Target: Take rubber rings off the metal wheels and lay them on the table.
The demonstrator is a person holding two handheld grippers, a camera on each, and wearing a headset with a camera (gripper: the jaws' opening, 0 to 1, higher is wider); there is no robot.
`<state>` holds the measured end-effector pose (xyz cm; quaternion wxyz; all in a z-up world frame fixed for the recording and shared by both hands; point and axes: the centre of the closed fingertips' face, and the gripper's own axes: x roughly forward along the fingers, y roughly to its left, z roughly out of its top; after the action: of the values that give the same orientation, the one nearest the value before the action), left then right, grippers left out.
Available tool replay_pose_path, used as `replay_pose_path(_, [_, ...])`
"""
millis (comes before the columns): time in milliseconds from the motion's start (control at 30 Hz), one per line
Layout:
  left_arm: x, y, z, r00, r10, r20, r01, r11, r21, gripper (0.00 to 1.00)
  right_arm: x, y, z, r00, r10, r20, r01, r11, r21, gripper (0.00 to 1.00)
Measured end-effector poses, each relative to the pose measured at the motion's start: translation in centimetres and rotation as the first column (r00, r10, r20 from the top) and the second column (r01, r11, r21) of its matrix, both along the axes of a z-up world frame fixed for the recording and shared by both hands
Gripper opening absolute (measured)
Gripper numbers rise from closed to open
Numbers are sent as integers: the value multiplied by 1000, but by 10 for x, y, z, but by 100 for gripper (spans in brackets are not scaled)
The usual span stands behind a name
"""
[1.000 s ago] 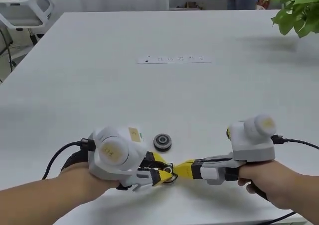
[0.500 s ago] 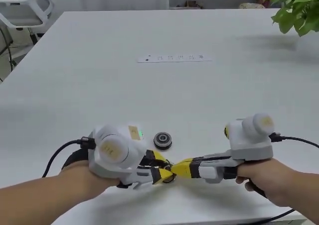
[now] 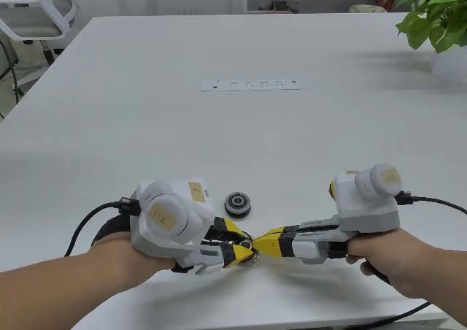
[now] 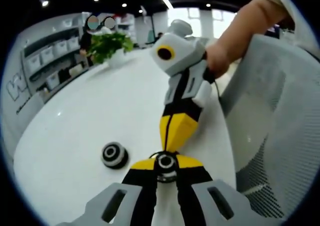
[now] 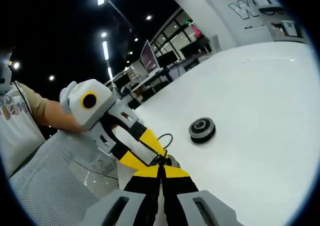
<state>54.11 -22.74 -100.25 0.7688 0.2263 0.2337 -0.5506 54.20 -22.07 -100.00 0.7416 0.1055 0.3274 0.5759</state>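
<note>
Rubber ring [image 5: 167,136] shows in the right gripper view as a thin black loop at centre frame, just above my right tongs [image 5: 161,170]. Their jaws are pressed together, and I judge they pinch the loop's near edge to peel it away, though the bite itself is hidden. The small metal wheel [image 5: 172,161] sits just right of the tips, and my left tongs [image 5: 149,153] reach in from the left to steady it. In the left gripper view, at lower centre, my left tongs [image 4: 166,160] are clamped on that wheel [image 4: 166,165] as an anchor, while the right tongs [image 4: 172,145] come down from above onto its top. A second wheel [image 4: 115,154] lies apart at lower left on the table [image 4: 75,116], its dark ring on. In the head view the left tongs [image 3: 235,251] and right tongs [image 3: 261,247] meet tip to tip at bottom centre with the held wheel [image 3: 246,254] between them, and the second wheel [image 3: 238,204] is just above.
</note>
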Motion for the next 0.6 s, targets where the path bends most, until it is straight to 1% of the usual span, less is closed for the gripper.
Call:
replay_pose_path(100, [0,0,0,1000,-1,0,1,1000,4,15,0,0,0,1000,2,0,-2,1000,1,0])
replay_pose_path(200, [0,1,0,1000,2,-10,-2,1000,5,16,0,-1,1,1000,3,1,-3,1000,3,0])
replay_pose_path(267, [0,2,1,1000,11,-29,-11,1000,1,17,0,0,3,1000,3,5,-3,1000,7,0])
replay_pose_path(433, [-3,2,2,999,2,-37,-2,1000,-2,19,-1,0,3,1000,6,1,-6,1000,10,0])
replay_pose_path(533, [-5,3,6,999,-6,-46,5,1000,-14,22,0,-1,5,1000,3,3,-3,1000,14,0])
replay_pose_path(600, [-6,3,9,999,-9,-45,8,1000,-18,23,1,-2,7,1000,-2,5,2,1000,17,0])
